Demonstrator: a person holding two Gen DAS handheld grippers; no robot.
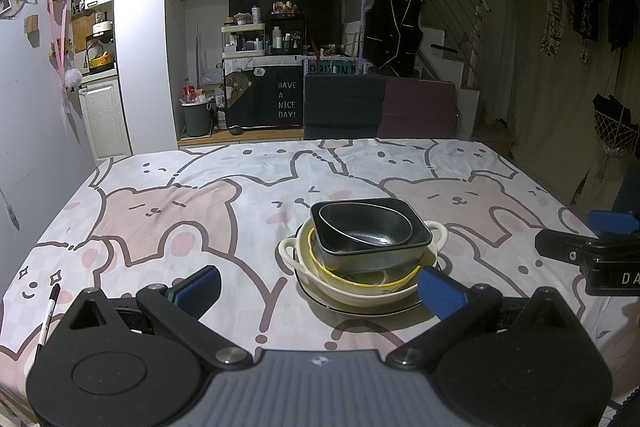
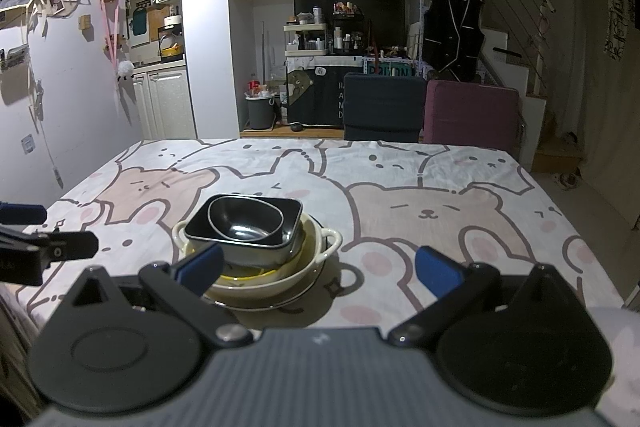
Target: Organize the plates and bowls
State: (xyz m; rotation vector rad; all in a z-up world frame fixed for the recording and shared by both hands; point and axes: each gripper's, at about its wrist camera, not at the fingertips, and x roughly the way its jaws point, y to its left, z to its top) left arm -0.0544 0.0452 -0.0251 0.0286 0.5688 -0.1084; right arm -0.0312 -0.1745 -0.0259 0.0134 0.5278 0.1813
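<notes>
A nested stack is seen mid-table on the bear-print cloth: a dark oval bowl inside a black rectangular dish, in a cream two-handled bowl, on a plate. Left gripper and right gripper are held spread, nothing grasped. The crockery is judged stiff, glossy-slick and breakable, best pinched at a rim; "HAVE A NICE DAY!" can be read behind.

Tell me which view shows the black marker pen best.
The left wrist view: the black marker pen lies on the tablecloth at the lower left, beside the left gripper. The right wrist view does not show it.
</notes>
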